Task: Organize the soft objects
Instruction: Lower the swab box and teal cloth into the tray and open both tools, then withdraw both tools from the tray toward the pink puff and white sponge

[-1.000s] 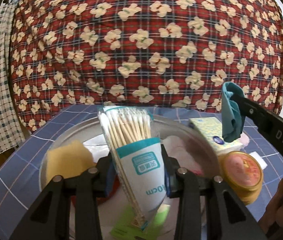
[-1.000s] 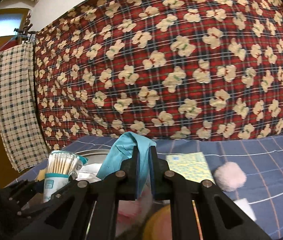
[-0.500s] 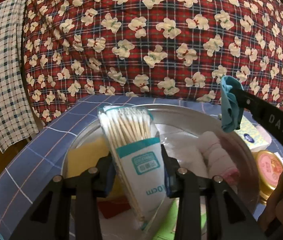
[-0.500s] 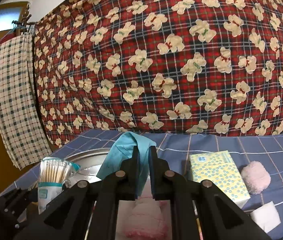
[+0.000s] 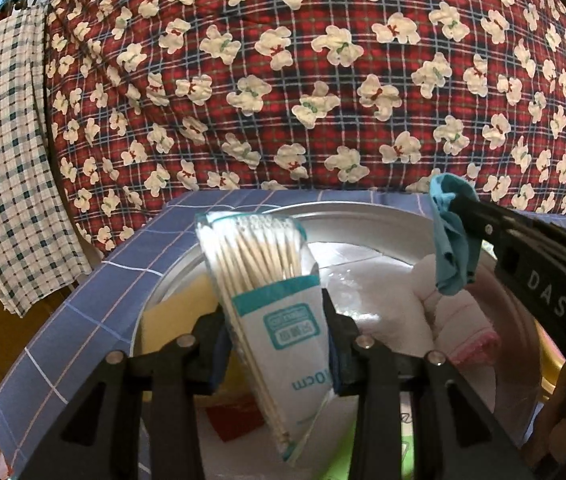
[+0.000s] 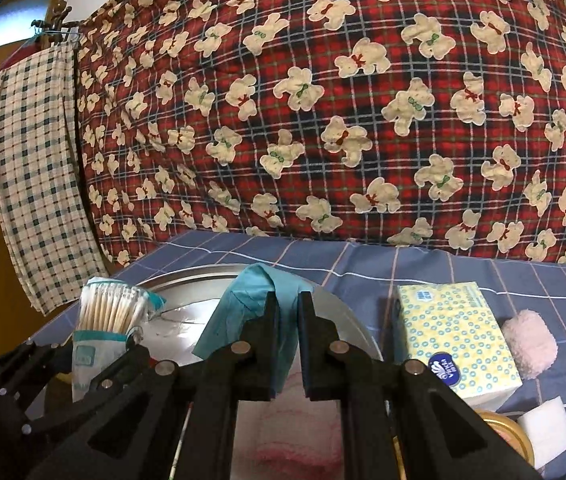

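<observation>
We moved left gripper (image 5: 279, 344), clamped on cotton-swab pack (image 5: 273, 292), forward over metal tray (image 5: 363, 220); yellow sponge (image 5: 179, 312) now beside its left finger, rolled white towel (image 5: 455, 320) ahead-right. Right gripper (image 6: 286, 320), pinching teal cloth (image 6: 251, 300), advanced too: tissue box (image 6: 455, 336) now just right of fingers, pink puff (image 6: 531, 344) beyond it, both nearer than before.

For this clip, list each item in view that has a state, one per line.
left gripper: shut on cotton swab pack
cotton swab pack: held upright above the metal basin
right gripper: shut on teal cloth
teal cloth: pinched, draping over the basin
metal basin: holds white and pink towels and a yellow sponge
tissue pack: on the bedsheet, outside the basin
pink puff: beside the tissue pack
</observation>
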Demonstrator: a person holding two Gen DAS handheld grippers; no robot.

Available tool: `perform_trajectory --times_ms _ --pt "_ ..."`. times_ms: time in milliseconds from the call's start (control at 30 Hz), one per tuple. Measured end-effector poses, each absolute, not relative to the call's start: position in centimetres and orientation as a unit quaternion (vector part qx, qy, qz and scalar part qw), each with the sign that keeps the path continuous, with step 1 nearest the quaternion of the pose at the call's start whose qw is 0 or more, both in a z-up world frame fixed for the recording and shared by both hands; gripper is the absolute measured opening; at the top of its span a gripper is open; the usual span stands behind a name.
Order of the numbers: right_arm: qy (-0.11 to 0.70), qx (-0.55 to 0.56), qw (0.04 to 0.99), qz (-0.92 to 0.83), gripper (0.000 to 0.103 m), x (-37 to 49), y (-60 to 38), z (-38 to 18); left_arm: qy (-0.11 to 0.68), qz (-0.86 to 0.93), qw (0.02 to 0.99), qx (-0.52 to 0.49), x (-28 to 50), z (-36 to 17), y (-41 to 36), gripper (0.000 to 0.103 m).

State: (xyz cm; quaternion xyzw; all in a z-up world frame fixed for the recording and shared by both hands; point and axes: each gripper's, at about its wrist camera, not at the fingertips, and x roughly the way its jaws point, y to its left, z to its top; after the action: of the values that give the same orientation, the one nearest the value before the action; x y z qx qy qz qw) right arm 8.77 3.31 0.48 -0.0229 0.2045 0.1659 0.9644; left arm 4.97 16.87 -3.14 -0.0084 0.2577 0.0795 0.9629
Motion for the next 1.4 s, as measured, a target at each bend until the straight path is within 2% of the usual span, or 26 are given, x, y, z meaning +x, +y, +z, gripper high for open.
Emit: perform_trajectory --times_ms 233,333,400,433,467,500,533,567,700,900,1400 --pt "0.221 -0.020 0.957 0.188 0.010 9.2 3.6 -0.1 0.263 0.088 0.961 0.005 5.2 -3.2 16.6 0.037" --pt "0.229 -0.005 0.948 0.220 0.011 9.5 3.4 -0.5 0.265 0.097 0.959 0.008 5.2 -3.2 16.6 0.044" --pt "0.239 0.001 0.944 0.226 0.018 9.7 3.3 -0.8 0.265 0.099 0.959 0.006 5.2 -3.1 16.6 0.061" --pt "0.241 0.006 0.943 0.228 0.028 9.7 3.2 -0.7 0.265 0.094 0.960 0.002 5.1 -3.0 16.6 0.075" --pt "0.236 0.016 0.944 0.231 0.048 9.5 2.8 -0.6 0.265 0.087 0.960 -0.004 5.1 -2.9 16.7 0.091" --pt "0.230 0.022 0.945 0.233 0.060 9.3 2.6 -0.4 0.262 0.077 0.962 -0.011 4.9 -2.8 16.7 0.098" --pt "0.217 0.028 0.948 0.231 0.079 9.0 2.3 -0.1 0.254 0.068 0.965 -0.013 4.6 -2.5 16.6 0.103" --pt "0.198 0.034 0.952 0.229 0.083 8.4 1.9 0.2 0.245 0.069 0.967 -0.009 4.3 -2.2 16.3 0.103" --pt "0.150 0.034 0.964 0.215 0.083 6.7 0.9 1.3 0.219 0.108 0.969 0.036 3.5 -1.8 15.0 0.103" --pt "0.115 0.034 0.976 0.179 0.083 5.8 -0.2 2.1 0.235 0.113 0.965 0.007 3.7 -1.9 15.6 0.103" --pt "0.101 0.016 0.984 0.149 0.083 4.8 -1.9 2.0 0.209 0.109 0.971 -0.025 1.9 -1.4 14.1 0.103"
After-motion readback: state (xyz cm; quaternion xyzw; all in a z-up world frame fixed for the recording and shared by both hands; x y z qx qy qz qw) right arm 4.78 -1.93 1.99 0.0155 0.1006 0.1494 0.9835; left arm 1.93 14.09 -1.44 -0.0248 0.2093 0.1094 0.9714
